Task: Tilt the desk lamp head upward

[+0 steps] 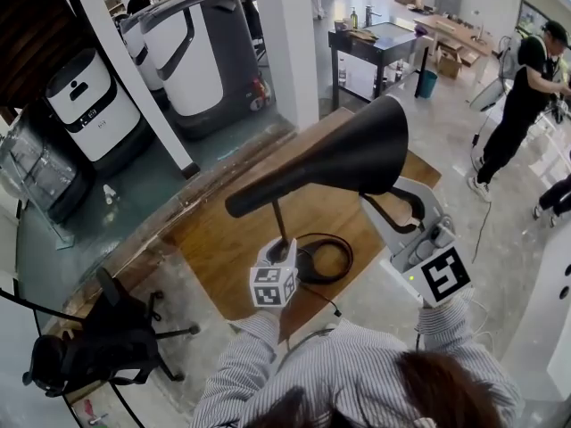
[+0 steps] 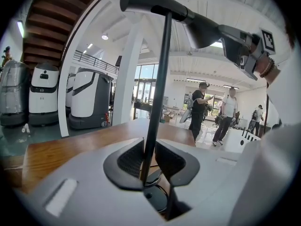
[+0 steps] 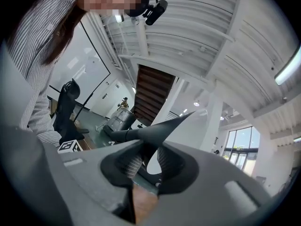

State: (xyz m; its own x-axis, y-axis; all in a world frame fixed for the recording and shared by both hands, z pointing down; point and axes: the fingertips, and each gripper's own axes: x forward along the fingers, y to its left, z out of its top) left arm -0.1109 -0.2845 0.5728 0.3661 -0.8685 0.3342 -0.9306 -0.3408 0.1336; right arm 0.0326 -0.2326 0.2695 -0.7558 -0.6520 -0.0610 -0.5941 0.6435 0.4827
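Observation:
A black desk lamp stands on the wooden table (image 1: 219,239). Its cone-shaped head (image 1: 357,154) lies nearly level, wide end to the right, on a thin stem (image 1: 279,221). My left gripper (image 1: 282,250), seen under its marker cube, is shut on the stem low down; in the left gripper view the stem (image 2: 157,93) runs up between the pads of that gripper (image 2: 149,161) to the lamp head (image 2: 188,18). My right gripper (image 1: 393,201) is shut on the rim of the wide end. In the right gripper view the lamp head (image 3: 160,128) tapers away to the left from the gripper (image 3: 146,161).
The lamp's black cable (image 1: 337,255) loops on the table beside the base. A black office chair (image 1: 98,337) stands at the lower left. White machines (image 1: 187,52) and a pillar (image 1: 285,34) are behind the table. A person (image 1: 526,87) walks at the far right.

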